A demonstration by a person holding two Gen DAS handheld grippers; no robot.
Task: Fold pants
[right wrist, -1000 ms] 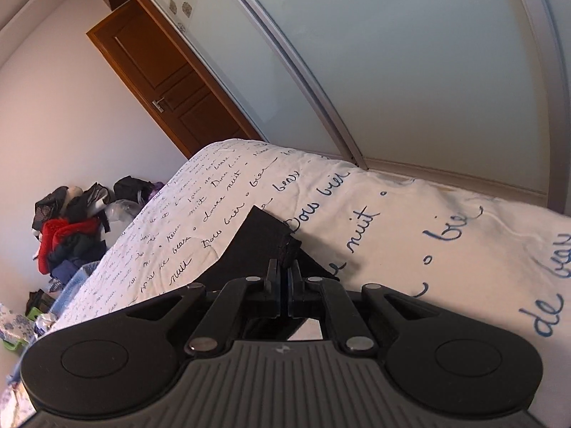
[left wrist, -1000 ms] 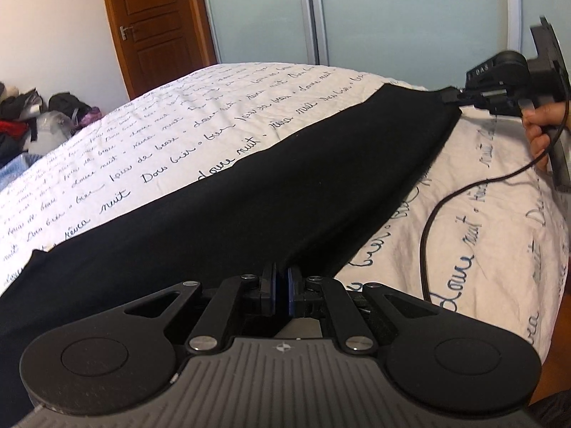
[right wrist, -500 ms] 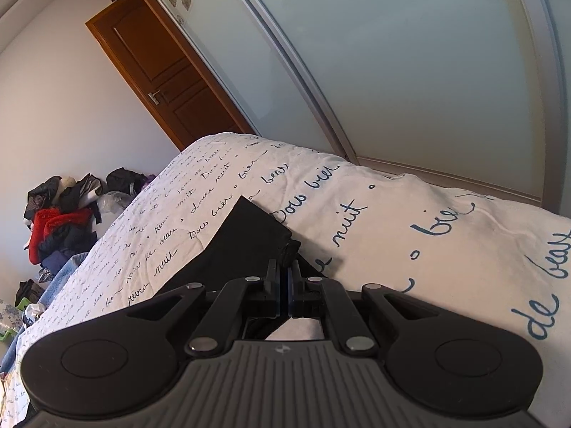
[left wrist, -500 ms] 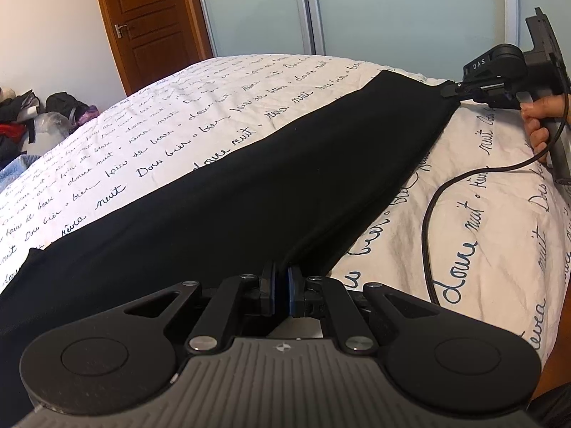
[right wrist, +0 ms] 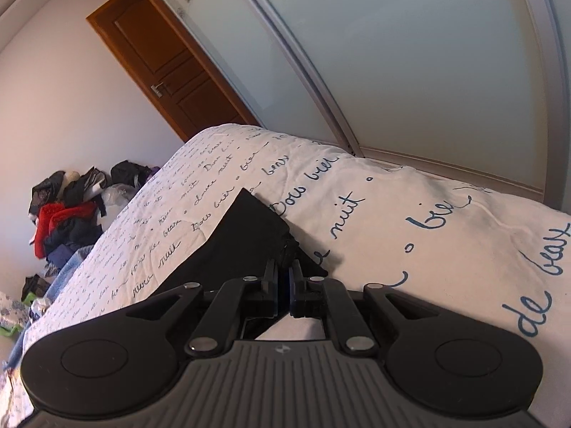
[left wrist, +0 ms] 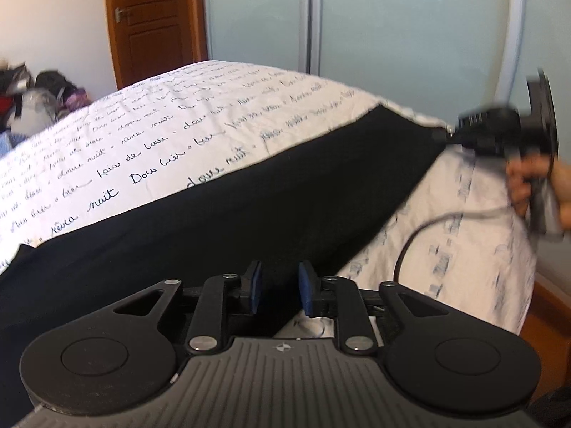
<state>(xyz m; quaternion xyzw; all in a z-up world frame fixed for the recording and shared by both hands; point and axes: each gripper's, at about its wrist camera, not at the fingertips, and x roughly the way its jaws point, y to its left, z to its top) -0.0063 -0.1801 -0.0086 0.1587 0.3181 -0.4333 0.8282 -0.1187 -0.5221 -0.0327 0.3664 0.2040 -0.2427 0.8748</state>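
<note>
Left gripper (left wrist: 277, 287) jaws have parted, pants (left wrist: 232, 214) between.

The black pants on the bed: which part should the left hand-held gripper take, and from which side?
Probably the near end edge of the black pants, approached low from the bed's near side. That edge lies flat right between the open fingers of the left hand-held gripper; the right hand-held gripper pinches the far end.

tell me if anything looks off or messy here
Nothing is odd about the black pants: they lie flat in a smooth strip on the bedspread. The left tool is open over one end; the right tool pinches the other. The only mess is a clothes pile beside the bed.
</note>
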